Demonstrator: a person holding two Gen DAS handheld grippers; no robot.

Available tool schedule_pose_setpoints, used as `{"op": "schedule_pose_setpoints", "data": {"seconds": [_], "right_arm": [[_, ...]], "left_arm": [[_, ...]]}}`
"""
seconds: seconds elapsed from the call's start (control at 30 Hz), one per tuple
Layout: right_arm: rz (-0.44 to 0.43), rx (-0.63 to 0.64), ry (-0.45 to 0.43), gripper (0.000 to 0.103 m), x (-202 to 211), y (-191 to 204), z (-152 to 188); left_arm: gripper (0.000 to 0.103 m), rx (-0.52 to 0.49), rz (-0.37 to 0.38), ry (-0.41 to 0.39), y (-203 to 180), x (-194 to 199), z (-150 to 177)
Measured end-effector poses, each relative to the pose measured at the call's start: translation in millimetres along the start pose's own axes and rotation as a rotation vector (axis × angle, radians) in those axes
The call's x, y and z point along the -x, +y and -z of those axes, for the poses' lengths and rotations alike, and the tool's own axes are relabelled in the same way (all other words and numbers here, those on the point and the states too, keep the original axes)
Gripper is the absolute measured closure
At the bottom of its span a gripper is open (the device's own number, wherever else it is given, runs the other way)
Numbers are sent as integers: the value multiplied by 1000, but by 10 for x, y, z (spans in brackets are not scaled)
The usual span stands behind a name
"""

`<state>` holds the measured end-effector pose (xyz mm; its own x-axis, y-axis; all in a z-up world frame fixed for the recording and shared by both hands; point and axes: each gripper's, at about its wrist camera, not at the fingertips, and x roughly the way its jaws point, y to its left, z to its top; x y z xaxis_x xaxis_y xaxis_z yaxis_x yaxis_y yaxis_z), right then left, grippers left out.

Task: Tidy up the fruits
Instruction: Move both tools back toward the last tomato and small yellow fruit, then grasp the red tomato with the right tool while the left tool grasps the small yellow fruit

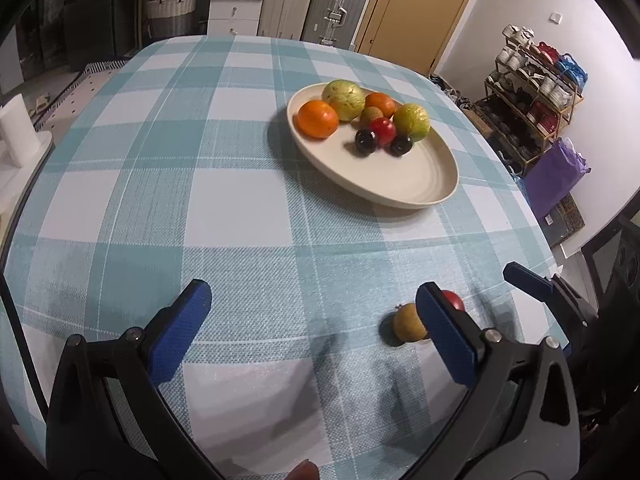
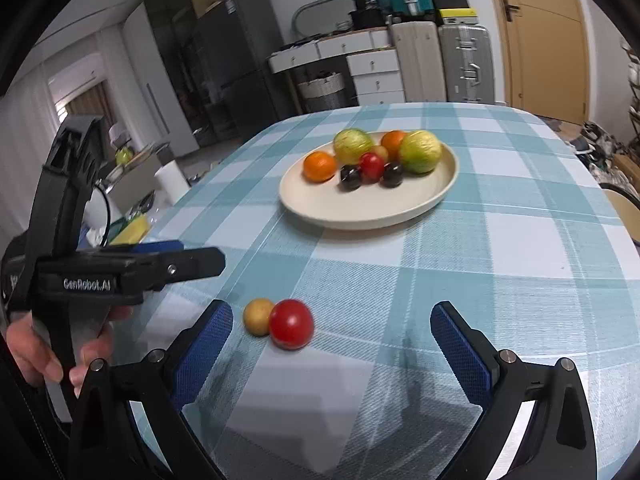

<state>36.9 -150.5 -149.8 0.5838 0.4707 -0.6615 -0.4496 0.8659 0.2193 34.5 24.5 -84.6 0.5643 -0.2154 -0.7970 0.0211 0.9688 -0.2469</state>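
The worktop is covered with a checked cloth [image 2: 500,248] in blue-green and white; its weave looks rough and matt. The plate [image 2: 360,208] is cream, smooth and a little shiny. The red fruit [image 2: 291,324] has a smooth, glossy skin, and the brown fruit [image 2: 258,316] touching it looks dull. The two dark fruits [image 2: 351,177] on the plate shine. The right gripper [image 2: 332,344] is matt black plastic with bumpy blue pads [image 2: 202,354] and small shiny metal pins.
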Motion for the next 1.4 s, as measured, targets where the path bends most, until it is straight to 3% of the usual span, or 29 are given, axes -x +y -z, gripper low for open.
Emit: {"op": "schedule_pose_setpoints", "data": {"seconds": [0.17, 0.23, 0.47, 0.6, 0.67, 0.77, 1.4], "right_arm": [[4, 35, 23, 4, -70, 86, 13], [3, 41, 39, 15, -102, 106, 16], [-11, 56, 65, 30, -180, 181, 16], [-16, 66, 100, 55, -234, 219, 36], [-19, 81, 105, 59, -242, 247, 51], [-19, 101, 111, 73, -248, 274, 69], [-70, -67, 26, 74, -33, -99, 15]], "left_arm": [[1, 11, 16, 13, 65, -31, 30], [1, 17, 18, 14, 89, -36, 34], [1, 36, 18, 26, 188, -76, 33], [1, 41, 20, 33, 214, -94, 40], [1, 44, 22, 37, 218, -103, 44], [1, 42, 18, 46, 202, -116, 47], [1, -36, 26, 72, -181, -141, 46]]}}
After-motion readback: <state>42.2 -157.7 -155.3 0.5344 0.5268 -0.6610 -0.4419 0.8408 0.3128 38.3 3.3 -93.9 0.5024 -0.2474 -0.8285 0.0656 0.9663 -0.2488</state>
